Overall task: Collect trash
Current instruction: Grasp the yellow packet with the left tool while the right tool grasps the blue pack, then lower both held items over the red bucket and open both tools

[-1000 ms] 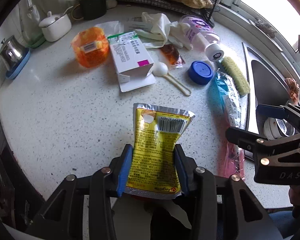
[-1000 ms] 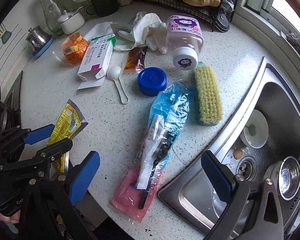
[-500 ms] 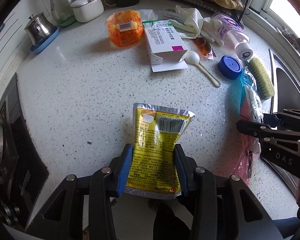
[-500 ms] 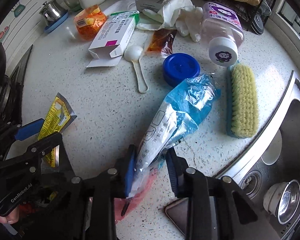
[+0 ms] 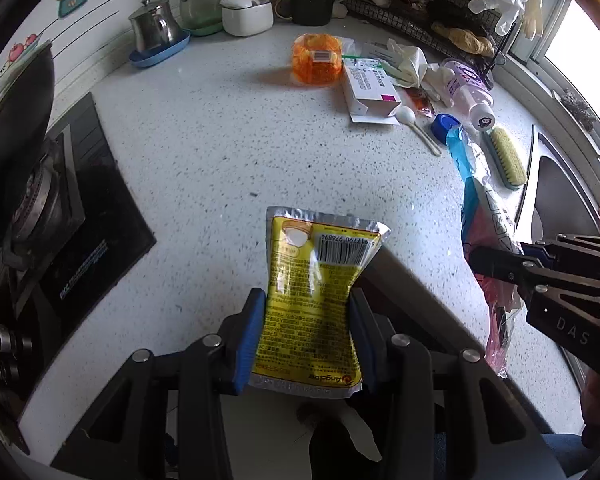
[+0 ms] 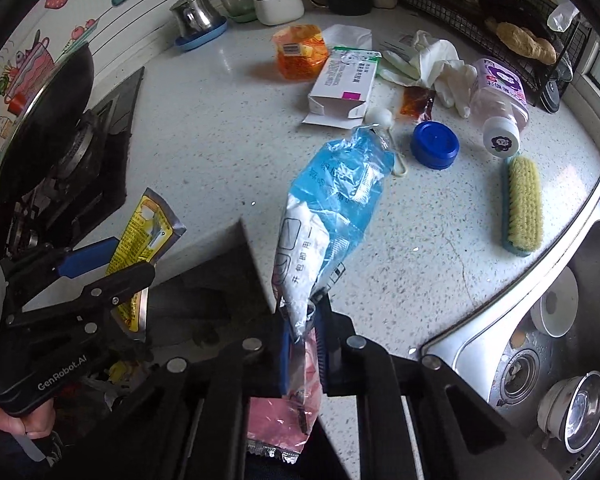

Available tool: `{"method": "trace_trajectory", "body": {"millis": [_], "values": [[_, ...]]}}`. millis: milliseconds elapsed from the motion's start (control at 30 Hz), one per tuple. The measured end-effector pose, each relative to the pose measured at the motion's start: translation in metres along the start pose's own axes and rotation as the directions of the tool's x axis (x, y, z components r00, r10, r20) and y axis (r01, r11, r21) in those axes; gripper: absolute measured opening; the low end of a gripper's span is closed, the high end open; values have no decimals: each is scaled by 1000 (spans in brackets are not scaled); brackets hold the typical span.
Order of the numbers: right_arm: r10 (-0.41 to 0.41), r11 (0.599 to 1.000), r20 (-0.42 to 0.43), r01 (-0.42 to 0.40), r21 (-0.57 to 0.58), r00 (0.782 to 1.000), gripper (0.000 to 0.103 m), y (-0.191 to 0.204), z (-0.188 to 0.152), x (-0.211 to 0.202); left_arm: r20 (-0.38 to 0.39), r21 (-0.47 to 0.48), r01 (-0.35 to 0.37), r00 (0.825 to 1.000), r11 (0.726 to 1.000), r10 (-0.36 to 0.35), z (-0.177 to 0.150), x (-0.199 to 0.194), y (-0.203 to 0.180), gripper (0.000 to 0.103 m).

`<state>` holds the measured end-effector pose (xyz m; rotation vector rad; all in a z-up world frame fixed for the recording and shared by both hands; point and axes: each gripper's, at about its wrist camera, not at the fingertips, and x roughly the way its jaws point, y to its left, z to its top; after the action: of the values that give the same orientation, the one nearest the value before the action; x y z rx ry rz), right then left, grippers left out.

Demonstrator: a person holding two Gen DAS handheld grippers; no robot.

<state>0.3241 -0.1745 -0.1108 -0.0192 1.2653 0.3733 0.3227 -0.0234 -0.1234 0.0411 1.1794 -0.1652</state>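
My left gripper [image 5: 306, 312] is shut on a yellow foil sachet [image 5: 320, 276] and holds it above the front edge of the speckled counter [image 5: 228, 148]. My right gripper [image 6: 302, 320] is shut on a long blue, white and pink plastic wrapper [image 6: 332, 208], lifted off the counter. Each gripper shows in the other's view: the wrapper [image 5: 476, 196] at right, the sachet [image 6: 144, 228] at left. Loose trash lies on the counter: an open white carton [image 6: 344, 84], an orange wrapper [image 6: 300, 52], a brown sauce packet [image 6: 417, 101], crumpled gloves [image 6: 436, 64].
A blue lid [image 6: 435, 144], a white spoon [image 6: 380, 117], a pink bottle [image 6: 500, 96] and a scrub brush [image 6: 523, 200] lie near the sink [image 6: 540, 340] at right. A gas stove with a pan [image 6: 48, 120] is at left. Pots and jars stand along the back wall.
My right gripper closed on the plastic wrapper and lifted it off the counter. Both grippers pulled back and up, away from the counter, with their items.
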Motion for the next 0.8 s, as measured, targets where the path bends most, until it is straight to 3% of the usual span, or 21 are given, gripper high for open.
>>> {"method": "trace_trajectory", "body": {"millis": [433, 800], "values": [[0, 998, -22, -1, -62, 1000, 10, 61, -83, -3, -21, -48, -32, 999, 998, 31, -107, -26, 38, 40], [4, 994, -108, -16, -108, 994, 10, 78, -123, 59, -67, -87, -23, 998, 996, 17, -157, 30, 55, 40]]}}
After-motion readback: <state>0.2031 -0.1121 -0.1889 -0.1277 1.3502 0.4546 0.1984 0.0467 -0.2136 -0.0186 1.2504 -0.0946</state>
